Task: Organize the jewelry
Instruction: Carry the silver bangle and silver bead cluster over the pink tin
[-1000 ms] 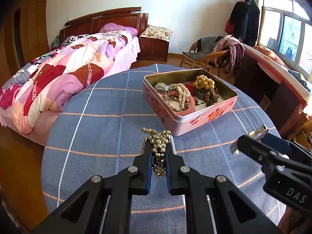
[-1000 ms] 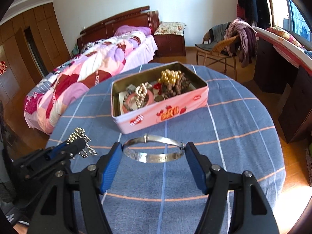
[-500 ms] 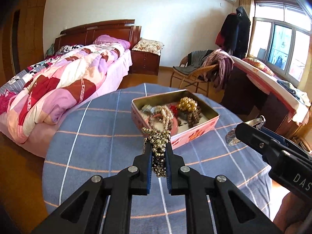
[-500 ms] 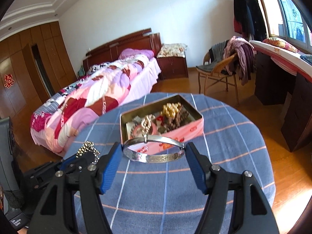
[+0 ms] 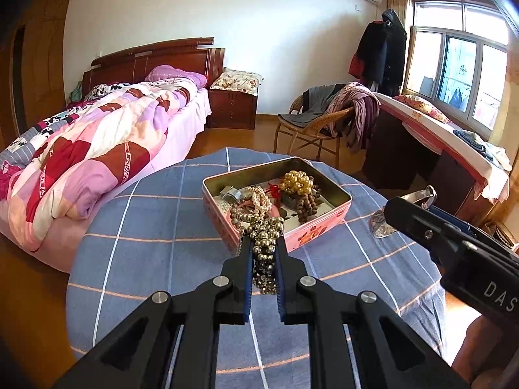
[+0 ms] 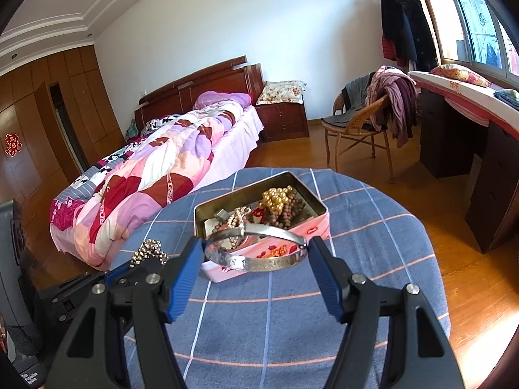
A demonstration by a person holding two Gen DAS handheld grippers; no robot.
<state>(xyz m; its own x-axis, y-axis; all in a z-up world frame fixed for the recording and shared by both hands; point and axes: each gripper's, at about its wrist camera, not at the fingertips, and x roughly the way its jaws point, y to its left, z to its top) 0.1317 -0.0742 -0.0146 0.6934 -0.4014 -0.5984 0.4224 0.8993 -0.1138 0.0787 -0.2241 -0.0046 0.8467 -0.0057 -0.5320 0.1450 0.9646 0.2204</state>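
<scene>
Carrying both pieces level over the pink tin point(image 5: 311, 227) works best: left tongs point(image 5: 263, 259) clamped on the bead chain point(image 5: 264, 243), right tongs point(image 6: 256, 259) gripping the silver bangle point(image 6: 259, 261).

In your left wrist view, the lower part of the metal bead chain point(image 5: 264, 253) is hidden between the blue pads of the left claw point(image 5: 263, 259), so you cannot see how far it hangs down. The silver bangle point(image 5: 402, 209) is mostly covered by the black body of the right claw point(image 5: 454, 243), which runs off the right edge. In your right wrist view, the bangle point(image 6: 256, 249) masks the near rim of the pink tin point(image 6: 311, 227) and some of the beads inside; those pieces lie tangled and too small to tell apart. The near edge of the counter point(image 6: 373, 259) is hidden behind both claw arms.
</scene>
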